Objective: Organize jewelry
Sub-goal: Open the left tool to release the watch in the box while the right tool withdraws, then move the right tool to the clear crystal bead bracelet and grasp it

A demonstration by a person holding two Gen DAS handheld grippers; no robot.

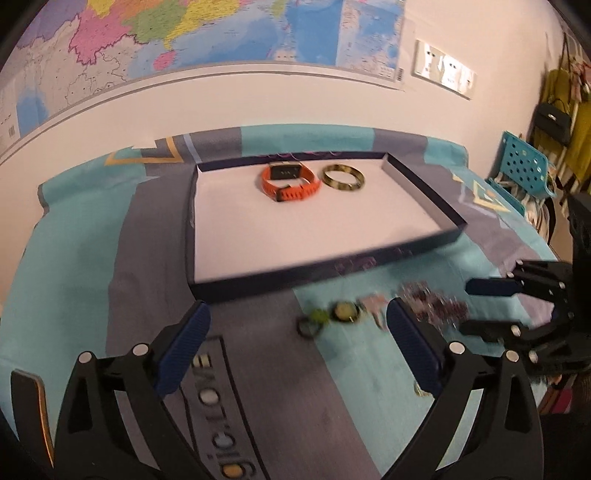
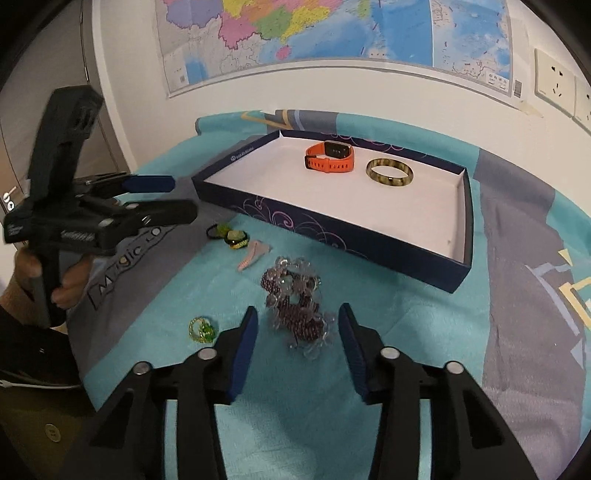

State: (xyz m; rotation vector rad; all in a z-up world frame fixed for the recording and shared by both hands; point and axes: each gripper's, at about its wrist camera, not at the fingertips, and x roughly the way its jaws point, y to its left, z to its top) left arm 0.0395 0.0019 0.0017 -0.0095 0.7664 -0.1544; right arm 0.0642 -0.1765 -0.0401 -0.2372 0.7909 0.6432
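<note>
A dark blue tray [image 1: 325,267] [image 2: 332,236] with a white floor holds an orange watch [image 1: 290,181] [image 2: 330,157] and a mottled bangle [image 1: 342,178] [image 2: 389,172]. On the cloth in front lie green hair ties [image 2: 231,234] [image 1: 332,314], a pink clip [image 2: 255,254], a heap of purple and clear bead bracelets [image 2: 297,306] [image 1: 436,306] and a small green ring [image 2: 201,329]. My right gripper [image 2: 297,325] is open, its fingers on either side of the bead heap. My left gripper [image 1: 295,332] [image 2: 177,199] is open and empty above the hair ties.
A teal and grey cloth [image 2: 406,369] covers the table. A wall with a map [image 2: 332,29] and sockets [image 2: 554,83] stands behind. A teal perforated chair [image 1: 524,162] and hanging bags [image 1: 554,118] are at the right.
</note>
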